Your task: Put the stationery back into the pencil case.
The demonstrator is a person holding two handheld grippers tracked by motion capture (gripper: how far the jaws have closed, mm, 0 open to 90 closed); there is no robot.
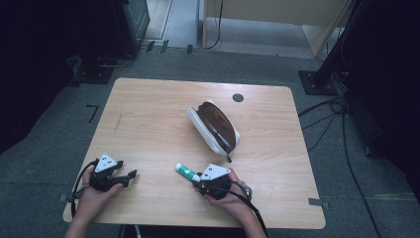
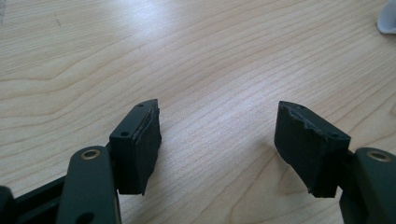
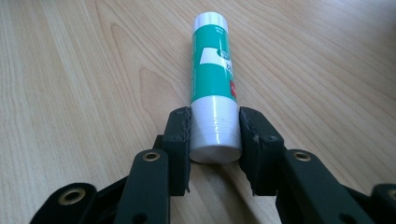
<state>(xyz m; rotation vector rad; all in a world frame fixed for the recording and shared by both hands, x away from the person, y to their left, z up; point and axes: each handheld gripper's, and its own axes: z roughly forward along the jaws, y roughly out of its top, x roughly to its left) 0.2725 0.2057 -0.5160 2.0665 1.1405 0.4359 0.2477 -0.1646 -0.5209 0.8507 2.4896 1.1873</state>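
Left side first: I see the left hand (image 1: 91,194) coming in from the near edge of the light wooden table (image 1: 148,119), forearm angled slightly inward, wrapped around the left gripper (image 1: 130,174) with its grey three-cornered plate facing up and its nose pointing right along the table. In the left gripper view its jaws stand wide apart with nothing but bare wood grain between them; one black pad (image 2: 144,142) looks worn at its upper edge. Moving right, the green-and-white cylindrical glue stick (image 1: 186,172) lies flat on the table near the front edge, between the two grippers and close to the right one. The right gripper (image 1: 198,179) points left and slightly away from me, held low by the right hand (image 1: 230,197), wrist turned inward, cable trailing back over the forearm. In the right gripper view I read its jaws as clamped on the white cap end of the glue stick (image 3: 214,88), both pads touching the sides, the tube running straight out ahead and resting on the wood. Farther back and to the right, well apart from both grippers, a white pencil case with a brown lining (image 1: 215,127) lies unzipped and gaping, set diagonally near the table's middle.
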